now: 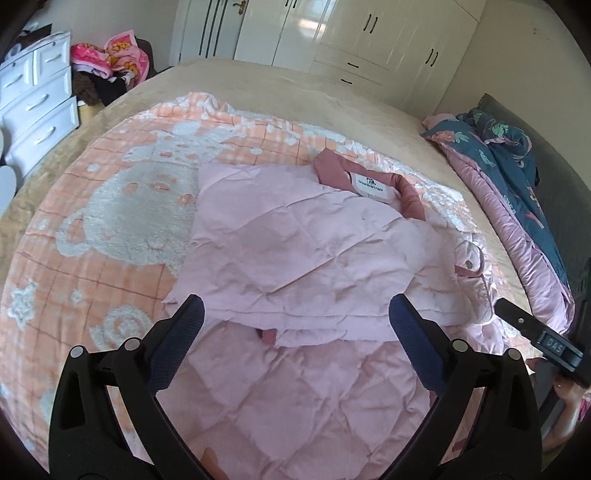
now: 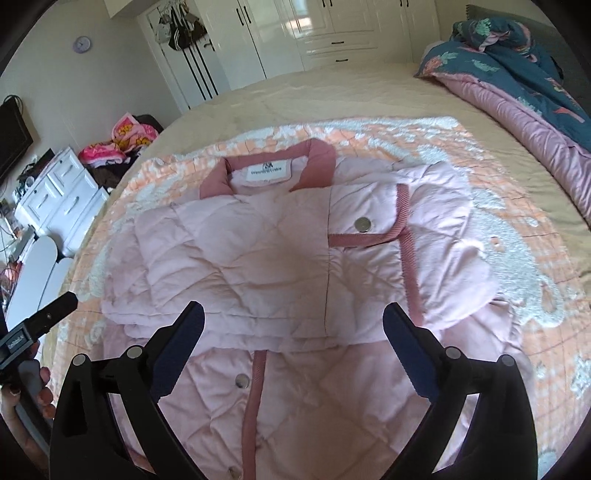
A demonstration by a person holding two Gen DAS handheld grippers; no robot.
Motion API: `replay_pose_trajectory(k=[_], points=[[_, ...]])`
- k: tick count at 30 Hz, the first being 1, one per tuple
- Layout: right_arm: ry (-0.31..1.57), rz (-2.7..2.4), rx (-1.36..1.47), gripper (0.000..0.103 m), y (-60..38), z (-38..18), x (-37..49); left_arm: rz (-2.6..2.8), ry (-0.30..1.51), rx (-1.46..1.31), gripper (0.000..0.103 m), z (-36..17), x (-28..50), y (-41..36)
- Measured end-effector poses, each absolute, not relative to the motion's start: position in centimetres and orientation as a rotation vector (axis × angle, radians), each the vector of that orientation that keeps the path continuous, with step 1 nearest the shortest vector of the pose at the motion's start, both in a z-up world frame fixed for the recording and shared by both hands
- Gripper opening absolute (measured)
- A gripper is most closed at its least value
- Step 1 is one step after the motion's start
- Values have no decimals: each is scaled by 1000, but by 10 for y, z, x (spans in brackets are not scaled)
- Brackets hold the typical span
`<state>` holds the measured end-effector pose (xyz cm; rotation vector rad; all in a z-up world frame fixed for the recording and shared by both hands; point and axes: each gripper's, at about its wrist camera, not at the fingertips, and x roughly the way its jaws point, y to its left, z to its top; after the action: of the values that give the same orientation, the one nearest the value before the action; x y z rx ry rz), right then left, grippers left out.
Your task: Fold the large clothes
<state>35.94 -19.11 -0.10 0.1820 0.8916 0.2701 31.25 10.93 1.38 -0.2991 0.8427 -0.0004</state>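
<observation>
A pale pink quilted jacket (image 1: 295,258) with a darker pink collar (image 1: 332,166) and white label lies flat on an orange-and-white bear blanket (image 1: 122,206) on the bed. Its sleeves are folded in over the chest. It also shows in the right wrist view (image 2: 258,266), with collar (image 2: 321,151), dark pink trim and metal snaps (image 2: 363,224). My left gripper (image 1: 295,317) is open and empty above the jacket's lower half. My right gripper (image 2: 293,317) is open and empty above the jacket's front. Each gripper shows at the other view's edge.
A navy floral duvet with pink lining (image 1: 517,177) is heaped along the bed's right side (image 2: 517,62). White drawers (image 1: 37,99) and a pile of pink clothes (image 1: 110,59) stand left of the bed. White wardrobes (image 1: 332,33) line the far wall.
</observation>
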Motion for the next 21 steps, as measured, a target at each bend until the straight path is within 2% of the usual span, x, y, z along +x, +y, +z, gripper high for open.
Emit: replay_pose_trajectory(k=[21], points=[[755, 295, 150, 99, -223, 77, 266, -4, 742, -261, 94, 75, 201, 96]])
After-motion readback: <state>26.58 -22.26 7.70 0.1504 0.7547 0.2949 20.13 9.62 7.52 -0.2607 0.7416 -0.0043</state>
